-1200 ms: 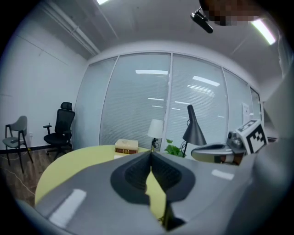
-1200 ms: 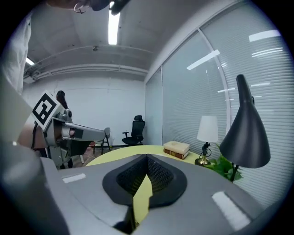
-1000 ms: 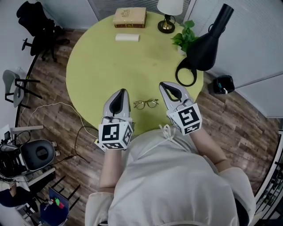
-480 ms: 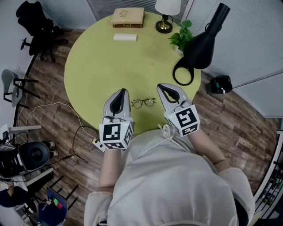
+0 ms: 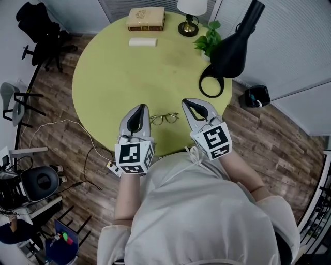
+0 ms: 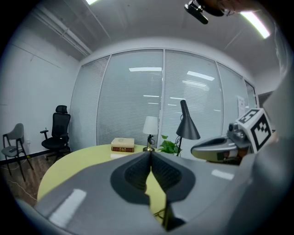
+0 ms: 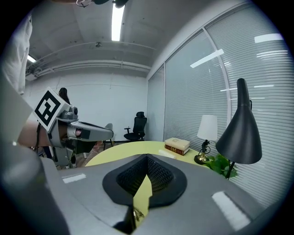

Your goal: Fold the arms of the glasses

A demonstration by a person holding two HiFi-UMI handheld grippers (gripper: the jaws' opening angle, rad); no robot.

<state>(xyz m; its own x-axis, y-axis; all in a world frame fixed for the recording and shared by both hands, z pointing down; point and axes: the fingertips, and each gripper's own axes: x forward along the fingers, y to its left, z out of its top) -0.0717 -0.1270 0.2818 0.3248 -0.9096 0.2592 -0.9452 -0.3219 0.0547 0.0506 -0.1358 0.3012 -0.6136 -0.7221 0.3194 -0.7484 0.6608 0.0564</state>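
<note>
Thin wire-rimmed glasses point(image 5: 164, 118) lie on the round yellow-green table point(image 5: 114, 77) near its front edge, arms spread open. My left gripper point(image 5: 139, 108) rests just left of them, jaws shut and empty. My right gripper point(image 5: 187, 102) sits just right of them, also shut with nothing in it. Neither touches the glasses. In the left gripper view the jaws point(image 6: 150, 153) meet at the tip, and the right gripper point(image 6: 216, 147) shows beside them. In the right gripper view the closed jaws point(image 7: 147, 158) hide all but a sliver of the glasses point(image 7: 138, 214).
At the table's far side are a stack of books point(image 5: 147, 18), a white case point(image 5: 142, 42), a small table lamp point(image 5: 190, 13), a potted plant point(image 5: 207, 41) and a tall black desk lamp point(image 5: 232, 46). Office chairs point(image 5: 41, 31) and floor cables point(image 5: 67, 129) lie left.
The head view has slid a little, so everything sits slightly up and left. Grippers and glasses keep their places relative to one another.
</note>
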